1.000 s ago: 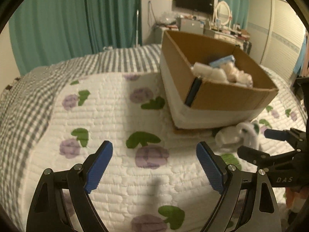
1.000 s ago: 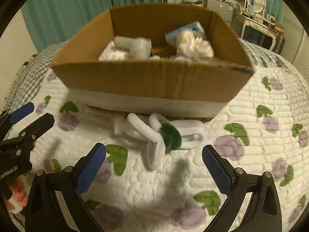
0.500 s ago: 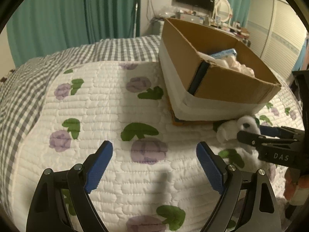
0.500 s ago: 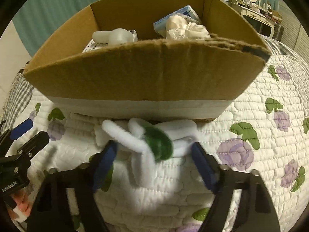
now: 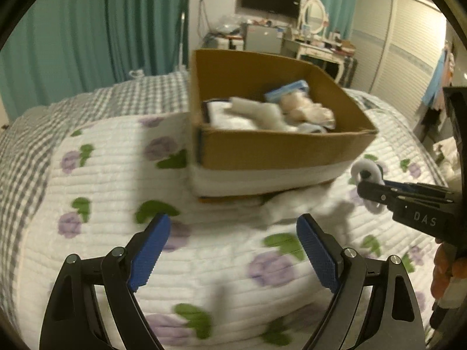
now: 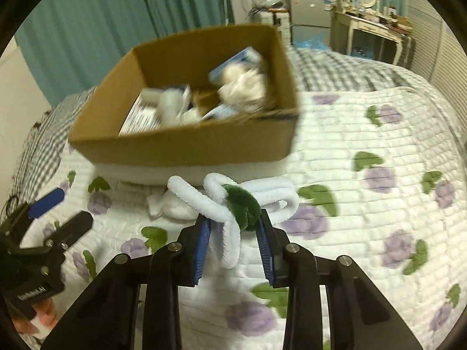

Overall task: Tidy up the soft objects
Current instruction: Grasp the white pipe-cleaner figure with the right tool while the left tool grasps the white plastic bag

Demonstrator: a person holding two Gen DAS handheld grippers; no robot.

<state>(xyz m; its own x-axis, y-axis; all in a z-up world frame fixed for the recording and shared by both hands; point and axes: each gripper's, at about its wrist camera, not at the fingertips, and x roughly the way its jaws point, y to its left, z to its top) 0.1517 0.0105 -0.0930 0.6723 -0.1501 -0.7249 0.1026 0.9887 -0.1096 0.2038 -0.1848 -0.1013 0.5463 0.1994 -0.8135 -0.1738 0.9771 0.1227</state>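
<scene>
A: What are we holding?

B: A fuzzy toy [image 6: 230, 201], white loops with a green bit in the middle. Our right gripper [image 6: 233, 233] has its blue fingers [image 6: 201, 250] pressed on it from both sides.

A: Where is the toy?

B: Up off the quilt [image 6: 364, 227], just in front of the box [image 6: 181, 145]. It looks lower than the top edge of the box. In the left view we see the toy [image 5: 367, 172] poking out past the tip of the right gripper [image 5: 376, 192], near the box's right corner.

A: And what is in the box [image 5: 280, 148]?

B: Soft white things [image 6: 172, 108], a puffy cream lump [image 6: 245, 84] and a blue and white pack [image 6: 233, 59]. It is all a bit blurry.

A: What about our other gripper?

B: The left gripper [image 5: 230, 250] holds nothing. Its fingers [image 5: 149, 250] are wide apart above the quilt [image 5: 116, 204].

A: Anything else on the bed?

B: A small white lump [image 6: 172, 207] lies on the quilt, by the foot of the box. The quilt has purple flowers and green leaves. A grey check sheet [image 5: 26, 145] lies past it.
</scene>
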